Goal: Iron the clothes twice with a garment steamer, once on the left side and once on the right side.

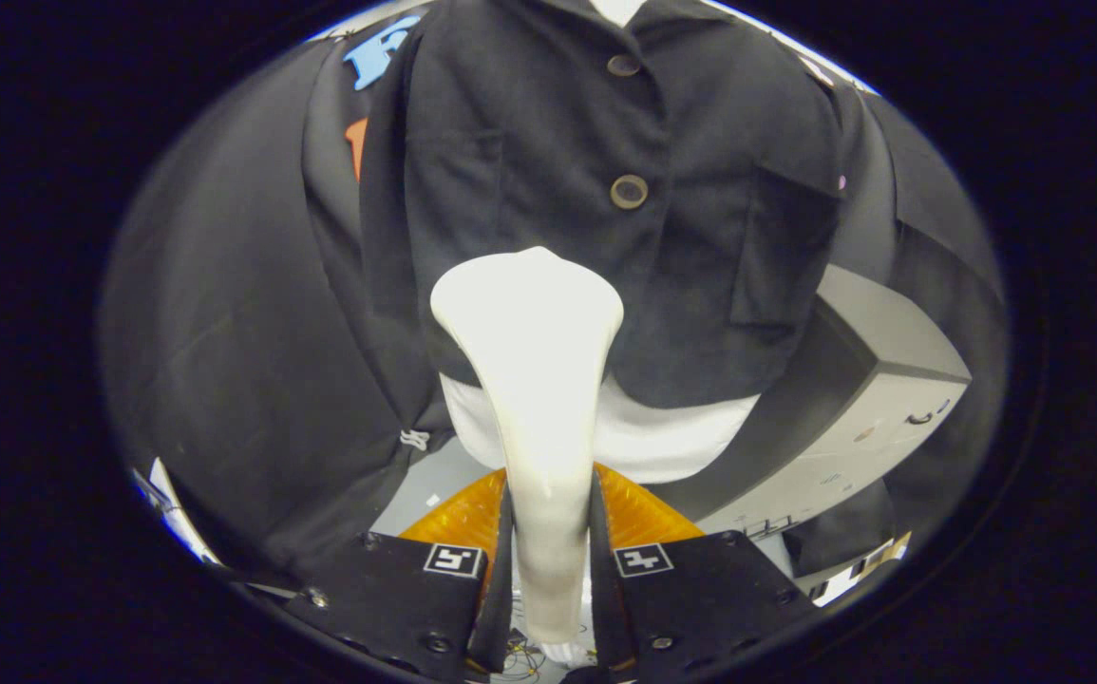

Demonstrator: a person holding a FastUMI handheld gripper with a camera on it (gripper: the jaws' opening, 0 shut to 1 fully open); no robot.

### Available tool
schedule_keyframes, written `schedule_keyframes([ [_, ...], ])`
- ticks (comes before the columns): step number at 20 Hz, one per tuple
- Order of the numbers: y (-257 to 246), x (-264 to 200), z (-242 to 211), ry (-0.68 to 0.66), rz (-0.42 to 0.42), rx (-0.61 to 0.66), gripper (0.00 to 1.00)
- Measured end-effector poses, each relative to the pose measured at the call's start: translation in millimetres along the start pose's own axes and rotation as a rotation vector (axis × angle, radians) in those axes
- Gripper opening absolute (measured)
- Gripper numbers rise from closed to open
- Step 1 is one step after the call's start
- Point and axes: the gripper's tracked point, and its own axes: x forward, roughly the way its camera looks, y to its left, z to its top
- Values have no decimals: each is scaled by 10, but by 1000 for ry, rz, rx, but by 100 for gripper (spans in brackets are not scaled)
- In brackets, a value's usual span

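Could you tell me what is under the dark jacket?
A white garment shows below the dark jacket's hem; how far up it reaches is covered. The steamer, clamped in the gripper's jaws, hides part of the hem.

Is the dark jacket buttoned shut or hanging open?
Buttoned shut: the dark jacket has both visible buttons fastened. The claw is shut on the steamer.

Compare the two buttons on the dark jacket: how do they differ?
The lower button looks larger than the upper button and shows a paler rim; the upper one reads darker and flatter. The lower button sits just beyond the head of the steamer, which the gripper clamps by its handle; the upper button sits near the collar. Both are round and lie on the jacket front placket.
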Motion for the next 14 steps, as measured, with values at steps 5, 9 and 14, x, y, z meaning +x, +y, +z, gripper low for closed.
schedule_keyframes([
  [5,-633,-773,490,-127,34,-6,37],
  [9,-1385,-1397,668,-217,12,23,37],
  [14,-2523,-1978,306,-242,-47,86,37],
])
